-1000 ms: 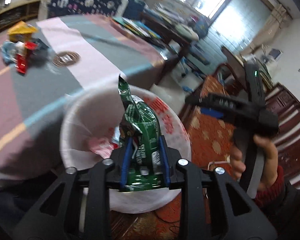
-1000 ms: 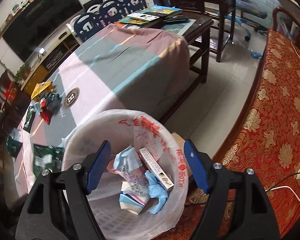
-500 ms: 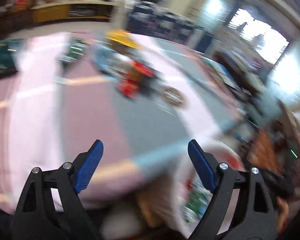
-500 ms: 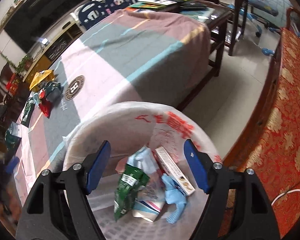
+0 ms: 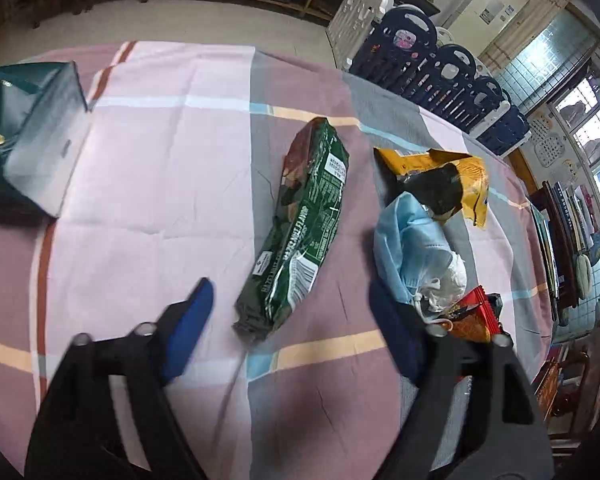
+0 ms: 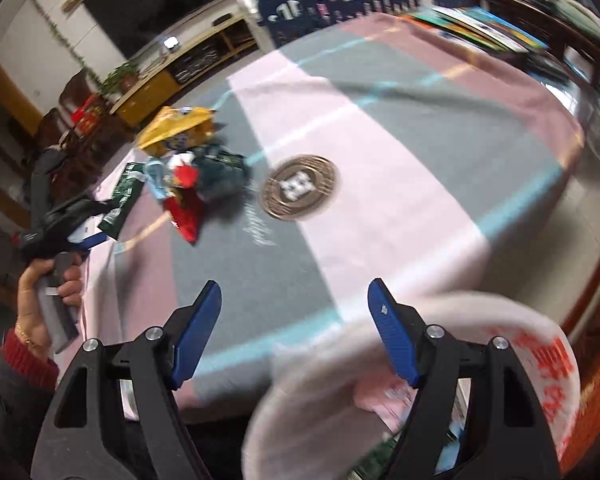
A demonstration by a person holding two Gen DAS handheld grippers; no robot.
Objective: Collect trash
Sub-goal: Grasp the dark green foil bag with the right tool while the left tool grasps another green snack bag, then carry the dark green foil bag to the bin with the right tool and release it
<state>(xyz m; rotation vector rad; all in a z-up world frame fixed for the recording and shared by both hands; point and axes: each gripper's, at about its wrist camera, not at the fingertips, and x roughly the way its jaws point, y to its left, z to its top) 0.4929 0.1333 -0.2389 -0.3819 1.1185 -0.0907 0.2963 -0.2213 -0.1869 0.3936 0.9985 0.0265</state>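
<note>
My left gripper (image 5: 292, 328) hovers over the striped tablecloth (image 5: 160, 168), its jaws closing. The near end of a long green snack packet (image 5: 308, 232) lies between the fingertips, and the pads do not touch it. To its right lie a blue face mask (image 5: 408, 240), a crumpled white tissue (image 5: 452, 276), a yellow bag (image 5: 452, 176) and a red wrapper (image 5: 472, 316). My right gripper (image 6: 294, 320) is open and holds nothing, above the table's near edge. The white-lined trash bin (image 6: 540, 360) sits just below it on the right. The trash pile (image 6: 188, 168) lies far left.
A teal box (image 5: 28, 140) stands at the table's left end. A round bronze emblem (image 6: 300, 186) marks the cloth's middle. A hand (image 6: 48, 280) grips the left gripper's handle at the table's left side. Playpen panels (image 5: 440, 60) and shelves stand beyond the table.
The left gripper let go of a green wrapper into the bin, opened, and swung over to the table's trash pile. The right gripper swung from above the bin toward the table edge.
</note>
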